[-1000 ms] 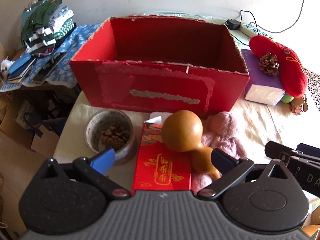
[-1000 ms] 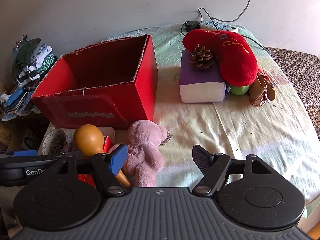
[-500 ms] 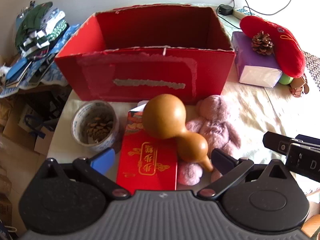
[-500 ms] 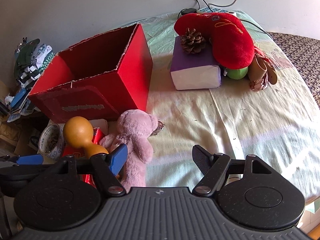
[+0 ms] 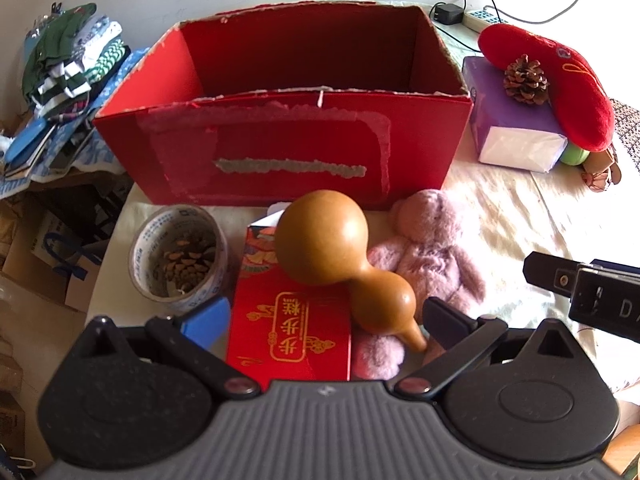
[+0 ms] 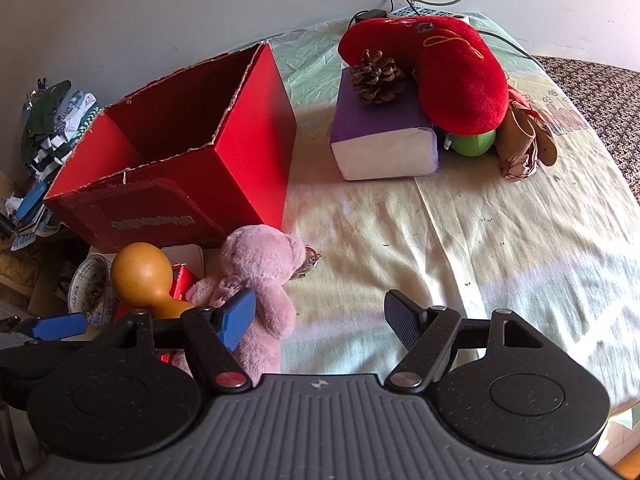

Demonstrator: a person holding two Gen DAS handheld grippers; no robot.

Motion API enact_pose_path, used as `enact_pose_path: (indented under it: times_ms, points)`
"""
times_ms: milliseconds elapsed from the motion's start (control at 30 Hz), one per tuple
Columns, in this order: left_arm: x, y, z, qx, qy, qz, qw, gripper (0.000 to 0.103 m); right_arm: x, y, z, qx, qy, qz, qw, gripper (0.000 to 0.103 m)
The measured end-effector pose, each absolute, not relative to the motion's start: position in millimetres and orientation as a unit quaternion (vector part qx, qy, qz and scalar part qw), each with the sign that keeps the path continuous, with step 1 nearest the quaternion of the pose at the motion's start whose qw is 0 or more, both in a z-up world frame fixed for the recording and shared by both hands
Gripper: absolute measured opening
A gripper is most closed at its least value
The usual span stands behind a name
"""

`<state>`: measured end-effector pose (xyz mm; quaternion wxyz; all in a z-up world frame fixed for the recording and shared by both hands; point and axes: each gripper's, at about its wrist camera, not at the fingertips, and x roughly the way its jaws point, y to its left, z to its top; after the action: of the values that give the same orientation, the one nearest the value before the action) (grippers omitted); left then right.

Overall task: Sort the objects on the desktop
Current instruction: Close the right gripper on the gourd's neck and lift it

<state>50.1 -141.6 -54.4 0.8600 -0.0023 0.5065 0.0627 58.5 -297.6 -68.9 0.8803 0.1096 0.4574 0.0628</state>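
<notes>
An open red cardboard box (image 5: 280,152) (image 6: 176,184) stands at the table's back left. In front of it lie a tan gourd (image 5: 332,256) (image 6: 140,276), a red packet (image 5: 292,324) partly under the gourd, a pink plush bear (image 5: 432,256) (image 6: 256,272) and a tape roll (image 5: 180,256) with a pine cone inside. My left gripper (image 5: 324,320) hangs open just above the packet and the gourd's narrow end, holding nothing. My right gripper (image 6: 320,316) is open over the cloth, its blue fingertip in front of the bear's body, and shows in the left wrist view (image 5: 584,292).
A purple tissue pack (image 6: 384,140) with a pine cone (image 6: 376,76) on top, a red plush cushion (image 6: 448,72), a green ball (image 6: 472,142) and brown rolls (image 6: 524,140) sit at the back right. A power strip (image 5: 480,16) lies by the wall. Clothes (image 5: 72,60) pile up left.
Both grippers have sunk and come closer to the gourd, packet and bear, which look larger now. Both pairs of jaws stay equally wide. No object has moved.
</notes>
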Motion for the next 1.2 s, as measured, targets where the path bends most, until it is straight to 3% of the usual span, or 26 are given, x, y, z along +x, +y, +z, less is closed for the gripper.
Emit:
enact_pose_path:
  times_ms: [233,733,1033,1200]
  points:
    - [52.4,-136.4,-58.0,0.002,0.514,0.043,0.857,0.102,68.0,-290.8,-72.0,0.109,0.465,0.071,0.876,0.075]
    - [14.6,-132.6,-45.7,0.048,0.441,-0.102,0.891,0.102,86.9,-286.2,-80.4,0.149,0.477,0.117,0.858,0.075]
    - [39.5,-104.2,-72.0,-0.024,0.444,-0.125,0.887,0.102,89.2,-232.2,-75.8,0.106,0.451,0.291,0.837,0.075]
    - [49.7,-96.3,-86.3,-0.052,0.444,-0.122,0.886,0.101,100.5,-212.0,-89.6,0.077,0.461,0.304,0.83,0.076]
